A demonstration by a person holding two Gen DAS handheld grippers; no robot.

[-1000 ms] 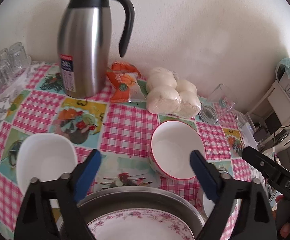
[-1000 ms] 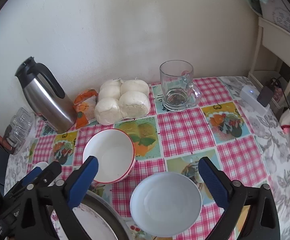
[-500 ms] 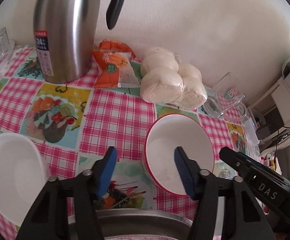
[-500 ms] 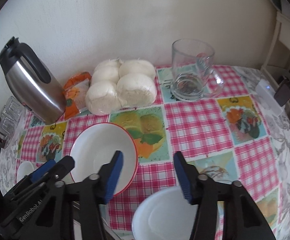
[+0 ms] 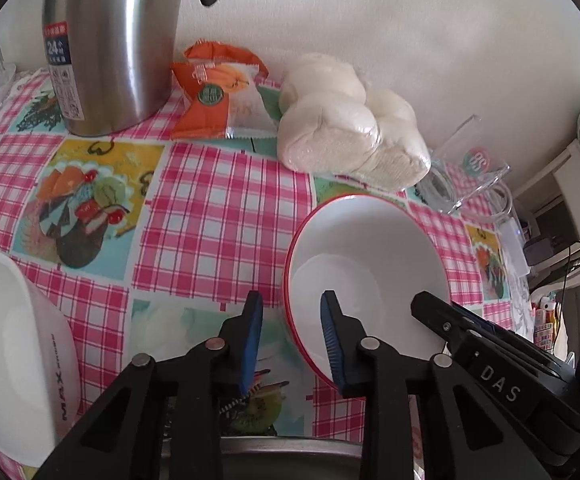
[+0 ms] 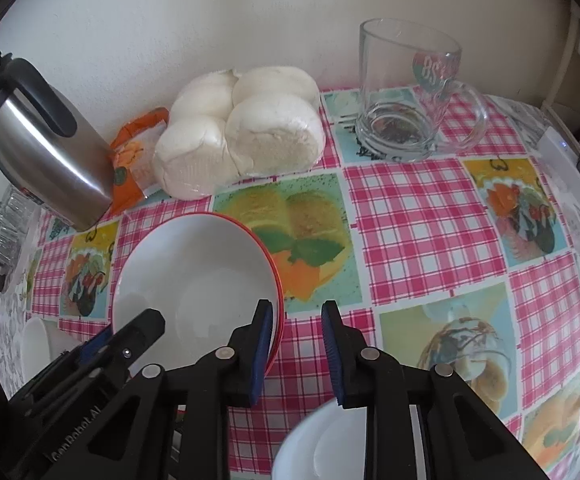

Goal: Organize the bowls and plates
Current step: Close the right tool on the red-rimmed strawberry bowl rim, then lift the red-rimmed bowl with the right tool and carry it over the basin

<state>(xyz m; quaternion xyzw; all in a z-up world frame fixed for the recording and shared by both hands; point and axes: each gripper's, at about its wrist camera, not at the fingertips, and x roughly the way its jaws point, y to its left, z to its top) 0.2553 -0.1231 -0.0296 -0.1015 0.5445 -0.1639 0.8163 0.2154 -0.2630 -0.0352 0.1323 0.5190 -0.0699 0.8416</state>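
Jaws of your left hand-held gripper (image 5: 292, 334) and right hand-held gripper (image 6: 296, 346) have just been closing, each straddling the red-rimmed white ceramic bowl's (image 5: 370, 264) rim; contact unclear.

Right gripper (image 6: 296, 316), jaws just closing, straddles the near rim of a red-edged bowl (image 6: 194, 276) on a checked tablecloth (image 6: 422, 216); left gripper (image 6: 138, 328) reaches in opposite

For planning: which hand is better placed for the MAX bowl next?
Left, probably: the MAX bowl lies beside the left gripper, whose fingers have just been closing over the red-rimmed bowl's rim.
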